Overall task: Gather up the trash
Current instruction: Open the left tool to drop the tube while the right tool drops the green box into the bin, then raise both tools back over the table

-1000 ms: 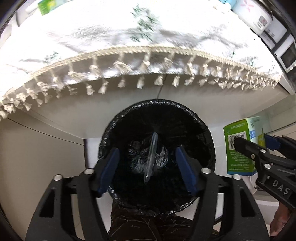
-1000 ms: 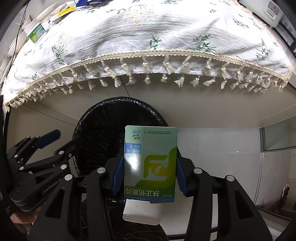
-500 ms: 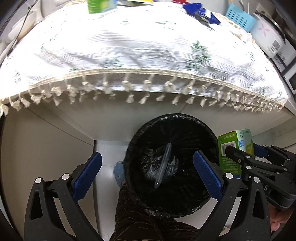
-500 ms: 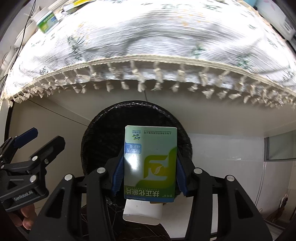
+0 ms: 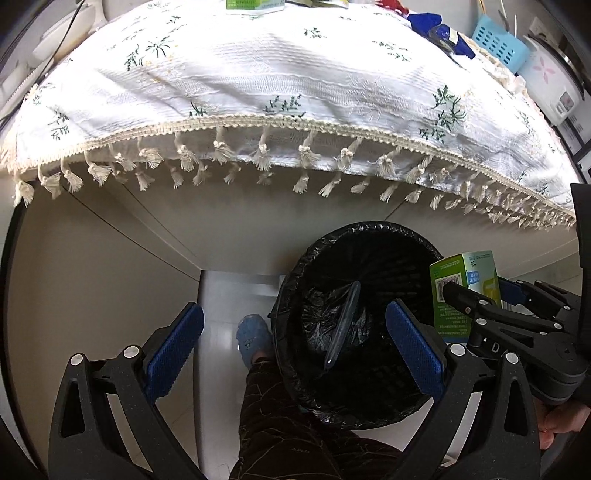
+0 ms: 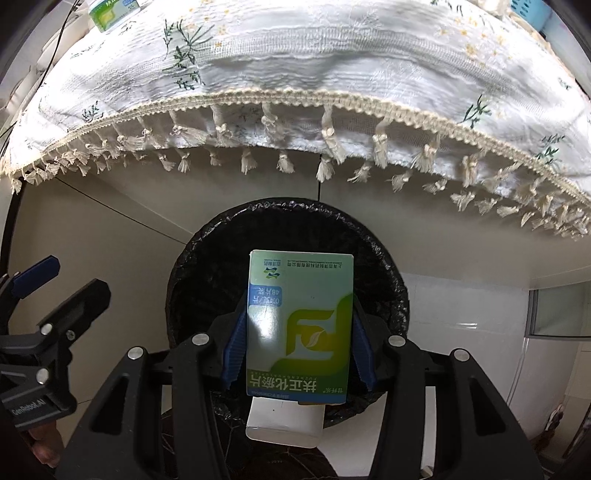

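Note:
A round bin with a black liner (image 5: pixel 364 325) stands on the floor below the table edge. A clear plastic tube (image 5: pixel 343 325) lies inside it. My left gripper (image 5: pixel 295 347) is open and empty, to the left above the bin. My right gripper (image 6: pixel 299 332) is shut on a green and white box (image 6: pixel 299 328) and holds it over the bin (image 6: pixel 288 229). The box also shows in the left wrist view (image 5: pixel 461 291), at the bin's right rim.
A table with a white flowered, tasselled cloth (image 5: pixel 280 85) overhangs the bin. On it at the back are another green box (image 5: pixel 255 4), blue wrappers (image 5: pixel 439 31), a blue basket (image 5: pixel 498 44) and a rice cooker (image 5: pixel 550 77). The person's leg and blue slipper (image 5: pixel 253 339) are beside the bin.
My left gripper has opened wide and pulled back up and to the left; the clear tube now lies in the bin. My right gripper has moved closer over the bin with the box.

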### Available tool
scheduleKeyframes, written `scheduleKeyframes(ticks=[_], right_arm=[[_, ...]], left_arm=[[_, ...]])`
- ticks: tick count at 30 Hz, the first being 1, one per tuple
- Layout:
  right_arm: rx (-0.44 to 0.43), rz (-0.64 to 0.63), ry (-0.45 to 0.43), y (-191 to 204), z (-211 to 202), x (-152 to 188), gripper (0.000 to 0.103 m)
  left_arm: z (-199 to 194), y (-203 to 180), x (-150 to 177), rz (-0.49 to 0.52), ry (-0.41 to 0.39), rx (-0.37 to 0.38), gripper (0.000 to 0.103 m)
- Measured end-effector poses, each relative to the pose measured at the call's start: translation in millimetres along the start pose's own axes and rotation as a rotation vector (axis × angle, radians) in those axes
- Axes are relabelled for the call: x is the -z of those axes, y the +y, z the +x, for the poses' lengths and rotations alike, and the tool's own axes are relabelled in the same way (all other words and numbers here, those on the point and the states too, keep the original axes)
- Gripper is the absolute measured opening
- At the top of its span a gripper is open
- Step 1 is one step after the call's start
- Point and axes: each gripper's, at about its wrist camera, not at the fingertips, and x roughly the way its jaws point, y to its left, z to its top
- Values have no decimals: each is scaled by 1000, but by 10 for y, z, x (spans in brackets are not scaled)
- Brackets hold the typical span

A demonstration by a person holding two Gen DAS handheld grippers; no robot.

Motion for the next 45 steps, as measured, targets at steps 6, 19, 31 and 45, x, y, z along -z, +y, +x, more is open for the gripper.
scheduleKeyframes(ticks=[6,19,31,45], right_arm=[[0,18,-11,-74,-59,7,58],[31,70,-125,-316,-766,-142,94],[60,80,-231,-398,-1658,-346,94],[69,108,-337,-409,-2345,-711,94]], left_arm=[[-71,9,-24,19,-11,-9,97],[-571,-18,-225,19,-60,-16,97],[-1418,-75,-603,20,-154,38,97],[-1829,-10,-996,28,-208,50,97]])
